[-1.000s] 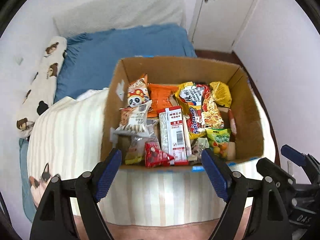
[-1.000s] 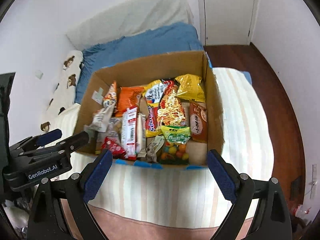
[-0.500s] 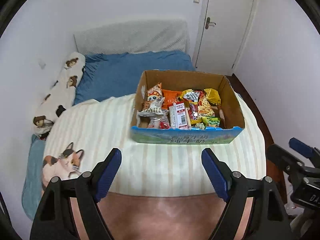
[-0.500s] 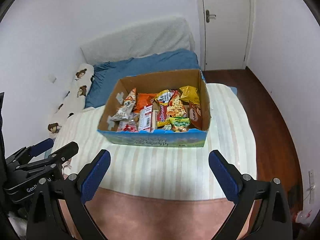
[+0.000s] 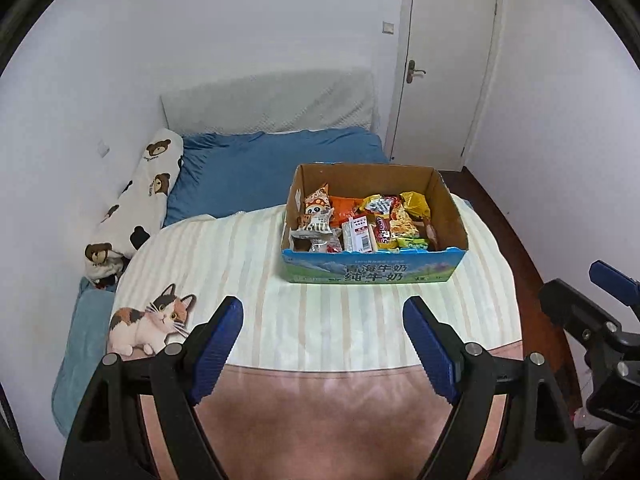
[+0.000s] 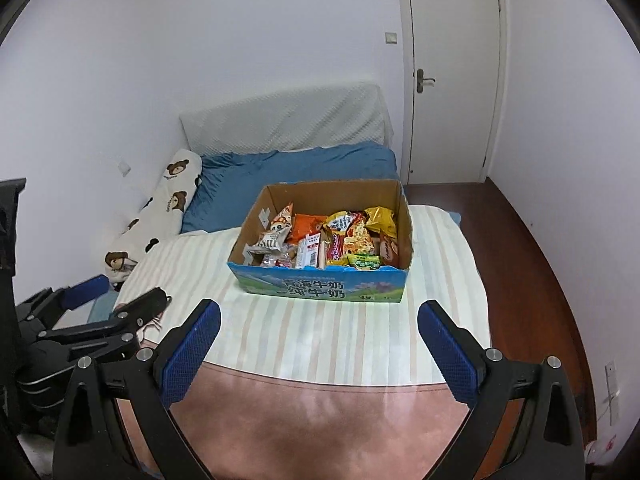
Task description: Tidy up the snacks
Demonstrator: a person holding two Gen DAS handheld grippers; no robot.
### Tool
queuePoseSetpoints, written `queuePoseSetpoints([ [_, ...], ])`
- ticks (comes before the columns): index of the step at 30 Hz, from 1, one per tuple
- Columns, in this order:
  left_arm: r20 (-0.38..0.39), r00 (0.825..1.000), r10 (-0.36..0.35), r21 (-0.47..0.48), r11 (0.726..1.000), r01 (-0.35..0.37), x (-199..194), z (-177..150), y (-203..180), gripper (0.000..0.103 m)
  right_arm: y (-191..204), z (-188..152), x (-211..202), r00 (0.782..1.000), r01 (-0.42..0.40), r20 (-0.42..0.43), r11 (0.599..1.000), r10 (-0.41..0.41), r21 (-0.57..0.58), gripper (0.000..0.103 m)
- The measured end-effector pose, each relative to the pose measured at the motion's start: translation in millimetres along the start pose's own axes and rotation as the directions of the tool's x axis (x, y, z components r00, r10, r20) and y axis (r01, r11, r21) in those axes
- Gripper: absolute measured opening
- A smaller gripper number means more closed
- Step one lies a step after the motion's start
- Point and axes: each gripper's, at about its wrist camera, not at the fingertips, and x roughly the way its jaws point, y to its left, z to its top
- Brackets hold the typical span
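A cardboard box with a blue printed front wall stands on the striped blanket of a bed. It holds several snack packets, packed upright side by side. The box and its snack packets also show in the right wrist view. My left gripper hovers open well in front of the box, with nothing between its blue pads. To its right, my right gripper stands open wide and empty, equally far back. Each gripper appears at the edge of the other's view.
A bear-print bolster lies along the left wall beside a blue sheet. A cat print marks the blanket's near left corner. A white door and dark wooden floor are to the right of the bed.
Both grippers have pulled back and risen away from the box, which now looks smaller and shows its blue front wall. The right jaws have spread slightly wider.
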Motion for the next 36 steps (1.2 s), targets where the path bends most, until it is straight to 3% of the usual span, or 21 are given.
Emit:
queuePoseSetpoints([
  [4,0.018,1.000,0.003,0.002,1.000,-0.003,-8.9,-3.8,0.8,0.082,0.2,-0.5,-11.1,1.000,0.005,0.019,1.000,-0.005,0.001,0.101],
  [7,0.042,0.999,0.016,0.008,1.000,-0.016,-8.7,-1.6,-1.1,0.101,-2.3,0.5,-12.5,0.999,0.029,0.036,1.000,-0.029,0.001,0.103],
  [22,0.086,0.993,0.082,0.001,0.997,-0.083,23.5,28.7,-5.1,0.101,-30.7,21.1,36.8,0.989,0.142,0.034,0.988,-0.144,0.055,0.103],
  [36,-0.039,0.995,0.088,0.040,0.995,-0.087,87.0,45.0,-18.7,0.101,-48.7,20.9,106.2,0.981,0.179,-0.091,0.980,-0.171,0.089,0.103],
])
